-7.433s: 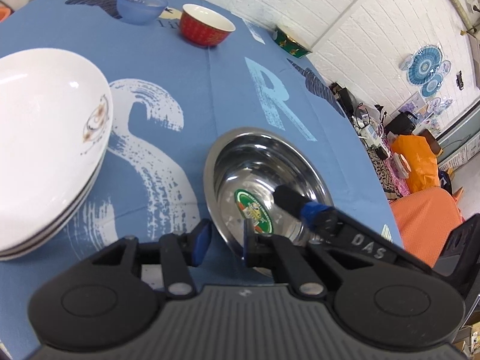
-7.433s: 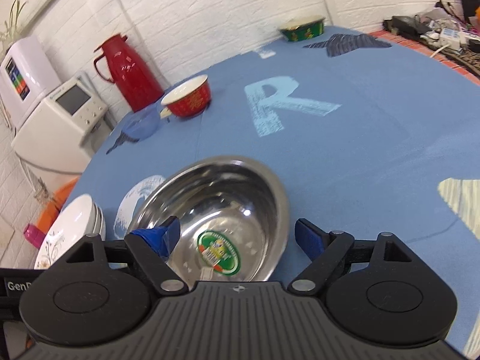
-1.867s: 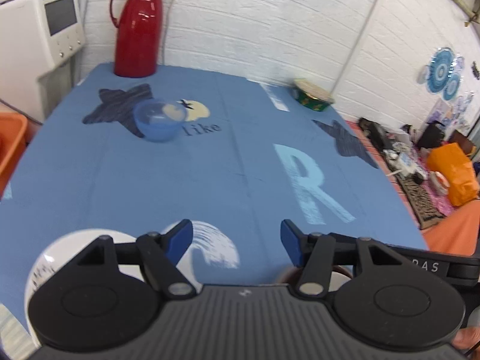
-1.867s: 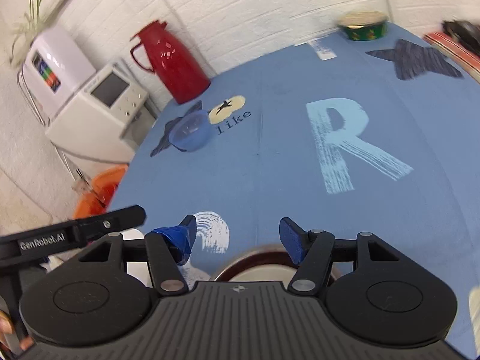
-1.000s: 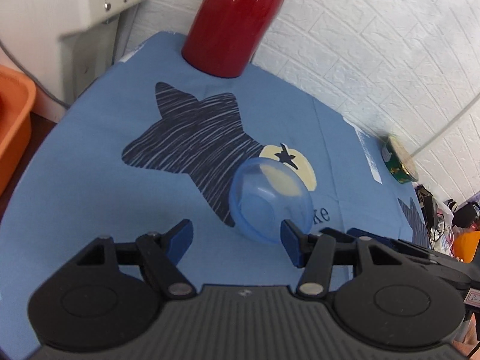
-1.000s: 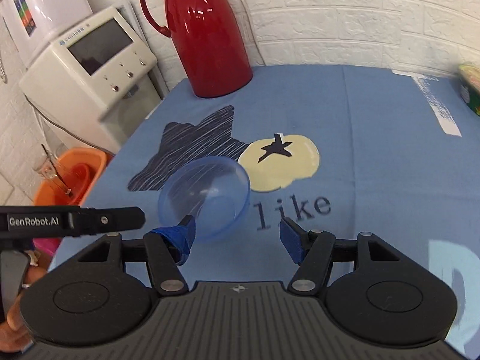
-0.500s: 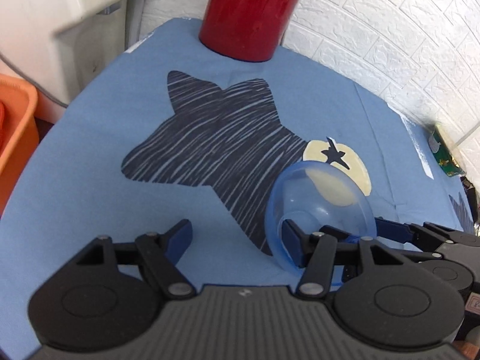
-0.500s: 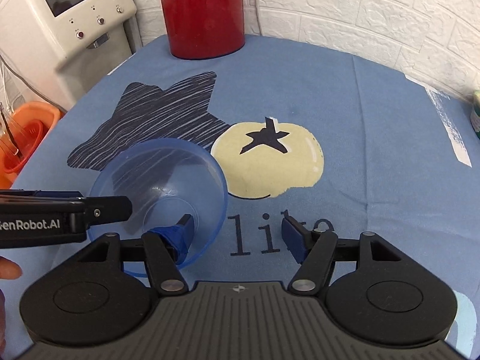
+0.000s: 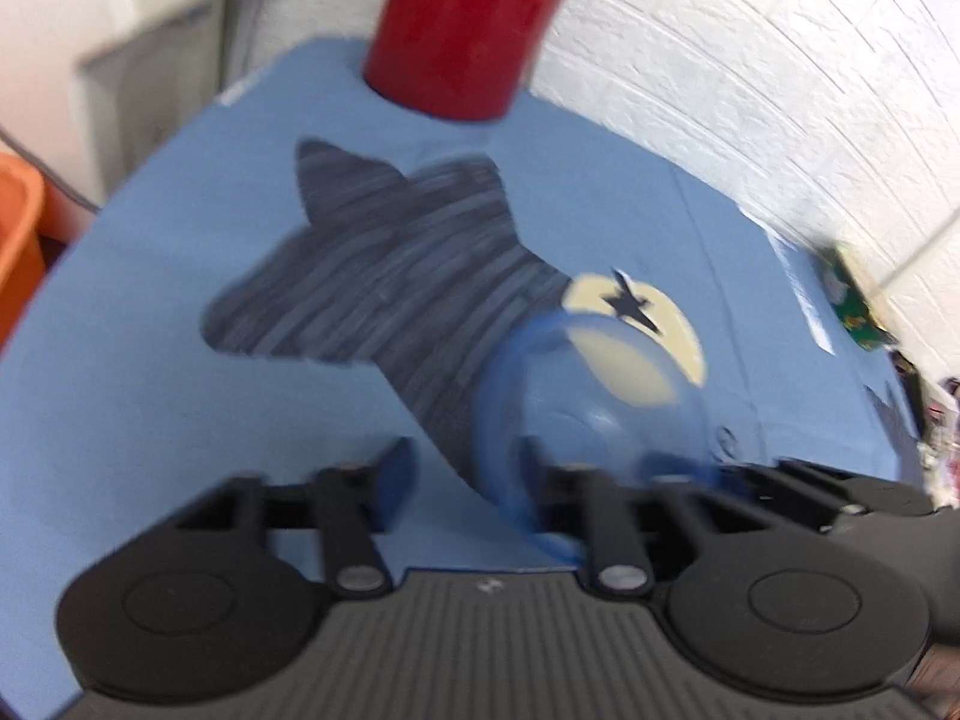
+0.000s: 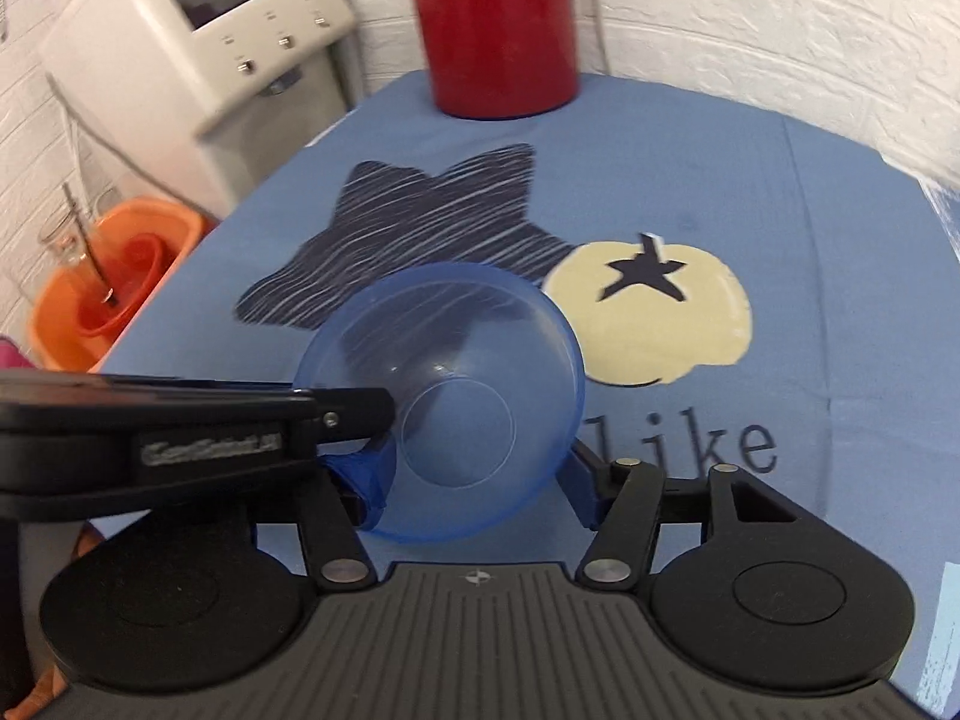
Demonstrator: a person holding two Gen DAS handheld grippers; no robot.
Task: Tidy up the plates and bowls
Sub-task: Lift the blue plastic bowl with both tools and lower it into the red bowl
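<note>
Bright, even light with soft shadows. The left wrist view is motion-blurred (the right sharper). Fisheye bends the edges.

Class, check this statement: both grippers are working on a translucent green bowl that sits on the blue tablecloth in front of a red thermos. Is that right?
One detail is wrong: the bowl is translucent blue, not green, as the right wrist view shows. The rest holds: it sits on the blue tablecloth in front of the red thermos.

Red flask [image 10: 498, 30] top cropped; L view blurred.
</note>
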